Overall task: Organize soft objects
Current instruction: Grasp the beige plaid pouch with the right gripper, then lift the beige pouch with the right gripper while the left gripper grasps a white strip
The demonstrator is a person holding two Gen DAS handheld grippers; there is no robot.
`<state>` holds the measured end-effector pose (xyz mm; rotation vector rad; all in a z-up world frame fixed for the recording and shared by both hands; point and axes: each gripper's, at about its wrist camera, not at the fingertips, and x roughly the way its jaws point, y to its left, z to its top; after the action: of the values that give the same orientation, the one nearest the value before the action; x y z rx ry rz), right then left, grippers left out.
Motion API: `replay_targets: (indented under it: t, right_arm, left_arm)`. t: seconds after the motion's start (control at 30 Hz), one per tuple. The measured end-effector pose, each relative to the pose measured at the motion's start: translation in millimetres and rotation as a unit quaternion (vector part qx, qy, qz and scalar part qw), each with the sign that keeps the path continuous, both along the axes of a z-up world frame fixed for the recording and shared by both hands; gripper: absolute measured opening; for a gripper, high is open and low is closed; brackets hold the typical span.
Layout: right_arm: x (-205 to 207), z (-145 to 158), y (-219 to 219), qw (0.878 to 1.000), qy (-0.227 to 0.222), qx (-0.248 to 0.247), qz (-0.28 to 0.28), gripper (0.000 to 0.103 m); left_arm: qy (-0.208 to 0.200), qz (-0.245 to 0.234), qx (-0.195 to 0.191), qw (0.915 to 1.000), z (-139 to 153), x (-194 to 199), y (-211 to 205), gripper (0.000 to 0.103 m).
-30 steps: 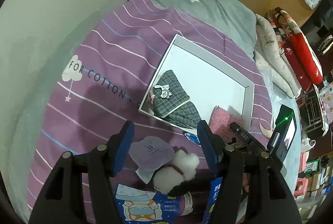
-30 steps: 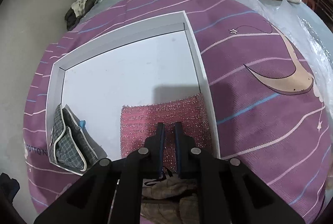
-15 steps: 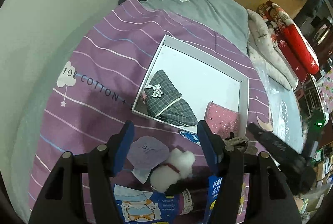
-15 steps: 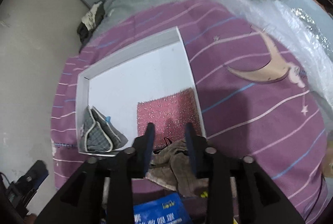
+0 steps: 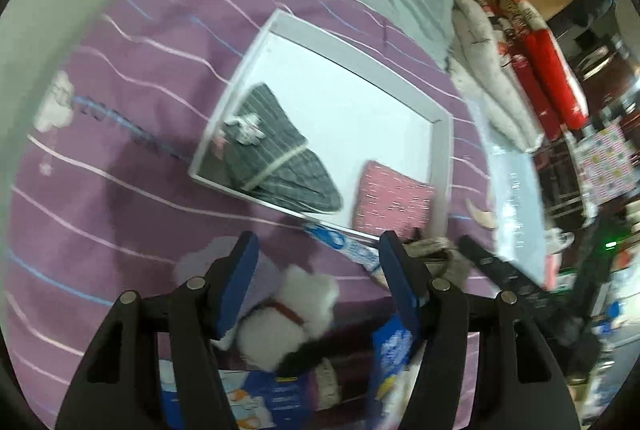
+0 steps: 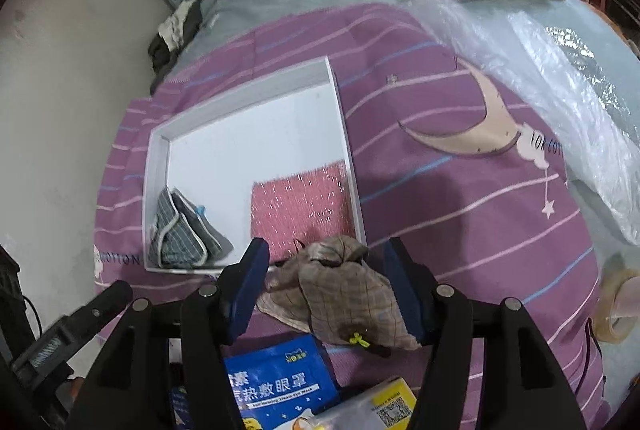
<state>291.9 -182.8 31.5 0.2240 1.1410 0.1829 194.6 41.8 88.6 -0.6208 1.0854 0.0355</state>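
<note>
Left gripper (image 5: 316, 278) hangs spread above the white plush toy (image 5: 288, 314) on the bed; next it must drop and pinch. Right gripper (image 6: 326, 284), jaws just opened, straddles the brown pouch (image 6: 344, 290) beside the tray (image 6: 158, 150).

Right tool (image 6: 326, 284) just opened; brown pouch (image 6: 344, 294) between.

Left gripper (image 5: 316, 262) gapes downward — right gripper (image 6: 326, 270) jaws just opened.
</note>
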Motion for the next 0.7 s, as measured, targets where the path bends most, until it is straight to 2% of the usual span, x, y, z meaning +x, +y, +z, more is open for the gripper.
replay_targets:
  t: [0.07, 0.1, 0.2, 0.4, 0.53, 0.7]
  right_arm:
    - [2, -7, 4, 1.0, 0.012, -0.01, 0.004, 0.06]
    - [3, -10, 5, 1.0, 0.015, -0.012, 0.006, 0.06]
    - [5, -18, 7, 1.0, 0.028, -0.01, 0.011, 0.06]
    - [6, -24, 8, 0.999, 0.038, -0.03, 0.01, 0.06]
    - [5, -24, 6, 0.999, 0.04, -0.026, 0.011, 0.06]
    - [3, -22, 4, 0.999, 0.037, -0.023, 0.011, 0.06]
  left_arm:
    - [0.01, -0.002, -0.03, 0.9995, -8, 3, 0, 0.061]
    - [0.014, -0.002, -0.04, 0.9991, -11, 4, 0, 0.056]
    - [0.028, -0.002, -0.065, 0.9975, -20, 7, -1, 0.05]
    - [0.034, -0.009, -0.109, 0.9935, -29, 13, -7, 0.045]
    - [0.055, -0.003, -0.115, 0.9918, -39, 21, -15, 0.037]
    - [0.071, -0.001, -0.118, 0.9905, -47, 33, -25, 0.037]
